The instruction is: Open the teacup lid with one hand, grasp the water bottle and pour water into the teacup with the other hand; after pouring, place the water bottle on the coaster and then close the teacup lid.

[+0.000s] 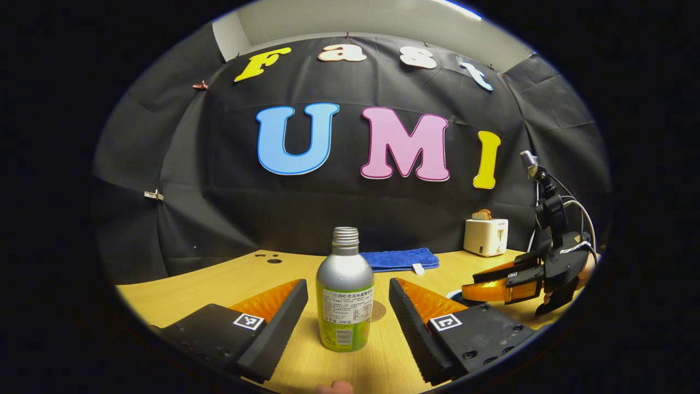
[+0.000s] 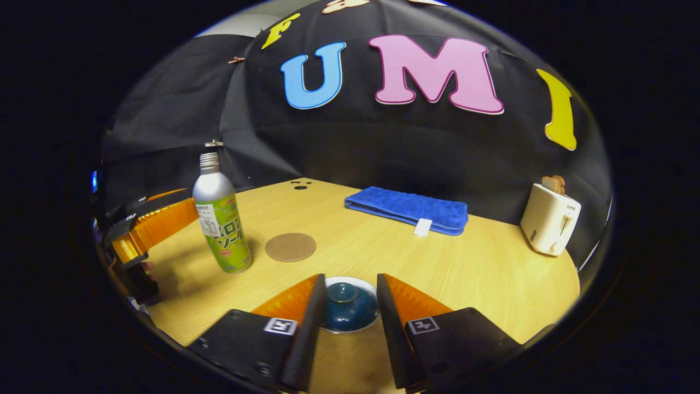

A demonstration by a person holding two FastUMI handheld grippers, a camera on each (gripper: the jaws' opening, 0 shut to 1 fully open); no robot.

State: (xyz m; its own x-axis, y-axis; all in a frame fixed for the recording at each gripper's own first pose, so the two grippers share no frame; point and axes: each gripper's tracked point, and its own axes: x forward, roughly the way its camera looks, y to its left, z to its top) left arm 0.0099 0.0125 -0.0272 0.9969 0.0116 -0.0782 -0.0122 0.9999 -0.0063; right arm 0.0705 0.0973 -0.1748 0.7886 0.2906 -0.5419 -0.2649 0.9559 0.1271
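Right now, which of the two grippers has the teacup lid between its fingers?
The right gripper: its open fingers stand on either side of the blue teacup lid, not touching it. The left gripper flanks the water bottle instead.

Bottle (image 2: pixel 221 219) stands left of coaster (image 2: pixel 290 247); towel (image 2: pixel 407 209) lies behind.

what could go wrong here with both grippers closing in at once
1. The water bottle is tall, narrow and uncapped. The left gripper straddles it with open fingers, not yet touching; an off-centre close could tip it.
2. The right gripper brackets the teacup lid low on its dome, so the fingers might slide off instead of catching the knob.
3. The coaster sits close beside the bottle, so a knocked bottle may shove it.
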